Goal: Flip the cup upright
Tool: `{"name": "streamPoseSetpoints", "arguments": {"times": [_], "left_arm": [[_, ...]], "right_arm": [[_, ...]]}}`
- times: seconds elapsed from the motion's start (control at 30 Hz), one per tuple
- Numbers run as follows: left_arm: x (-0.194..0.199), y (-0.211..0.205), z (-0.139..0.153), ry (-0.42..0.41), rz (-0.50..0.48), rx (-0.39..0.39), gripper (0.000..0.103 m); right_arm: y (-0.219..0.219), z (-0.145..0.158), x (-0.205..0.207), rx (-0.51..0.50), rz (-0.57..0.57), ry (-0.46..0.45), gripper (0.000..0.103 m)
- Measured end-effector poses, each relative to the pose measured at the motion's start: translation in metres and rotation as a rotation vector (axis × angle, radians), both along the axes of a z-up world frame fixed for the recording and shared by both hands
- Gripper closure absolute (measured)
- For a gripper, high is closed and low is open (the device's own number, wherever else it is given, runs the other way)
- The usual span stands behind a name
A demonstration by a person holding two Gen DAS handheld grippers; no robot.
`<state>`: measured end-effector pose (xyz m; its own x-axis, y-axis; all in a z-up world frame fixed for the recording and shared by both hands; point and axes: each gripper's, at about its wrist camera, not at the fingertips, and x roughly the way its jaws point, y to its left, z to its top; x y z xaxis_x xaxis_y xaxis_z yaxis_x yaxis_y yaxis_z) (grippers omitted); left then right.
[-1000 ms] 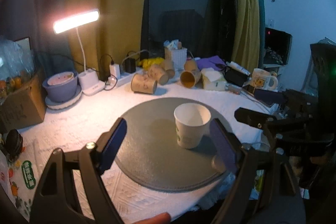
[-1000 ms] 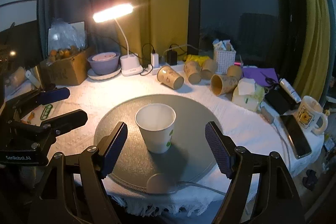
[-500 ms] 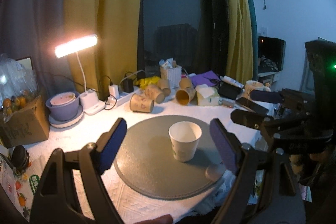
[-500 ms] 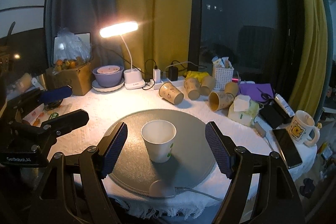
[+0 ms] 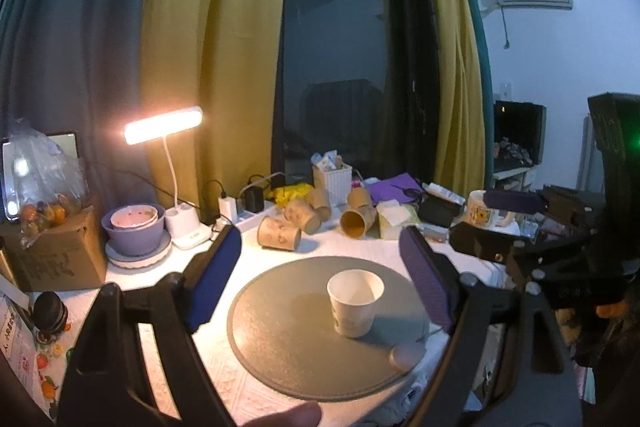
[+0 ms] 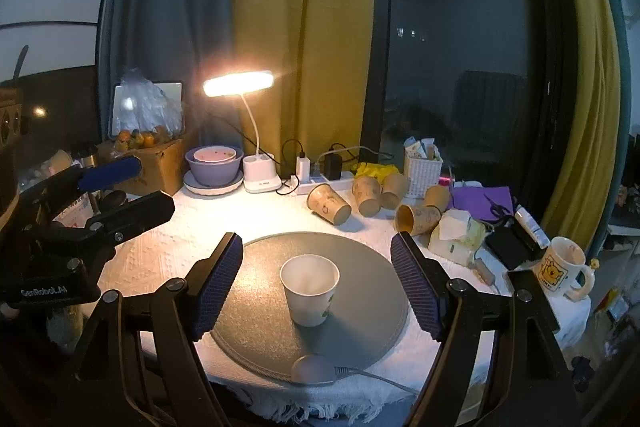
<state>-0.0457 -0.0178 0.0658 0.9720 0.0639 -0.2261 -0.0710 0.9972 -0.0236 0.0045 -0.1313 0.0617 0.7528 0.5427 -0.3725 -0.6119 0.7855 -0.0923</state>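
Note:
A white paper cup [image 5: 355, 303] stands upright, mouth up, on a round grey mat [image 5: 288, 331]; it also shows in the right wrist view [image 6: 309, 289] on the mat [image 6: 256, 311]. My left gripper [image 5: 325, 281] is open and empty, back from the cup and above the table's near edge. My right gripper [image 6: 316, 287] is open and empty, also back from the cup. Each gripper shows in the other's view: the right one [image 5: 496, 223] at the right, the left one [image 6: 132, 187] at the left.
Several brown paper cups [image 6: 330, 205] lie on their sides behind the mat. A lit desk lamp [image 6: 256, 147], purple bowl [image 6: 214, 169], cardboard box [image 5: 52, 251], white basket [image 6: 422, 171], tissue pack [image 6: 456, 237] and yellow-print mug [image 6: 564, 269] crowd the white-clothed table [image 6: 160, 259].
Both grippers have drawn back and risen away from the cup, so it looks smaller and farther off. The cup stays upright on the mat.

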Motion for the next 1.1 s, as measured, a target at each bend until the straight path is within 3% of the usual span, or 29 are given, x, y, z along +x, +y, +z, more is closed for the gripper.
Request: {"name": "streamPoseSetpoints", "arguments": {"times": [1.1], "left_arm": [[-0.0033,0.0022,-0.0027,0.007,-0.010,-0.020,0.021]], "right_arm": [[0.0067,-0.0056,-0.0017,-0.015,0.011,0.006,0.024]]}}
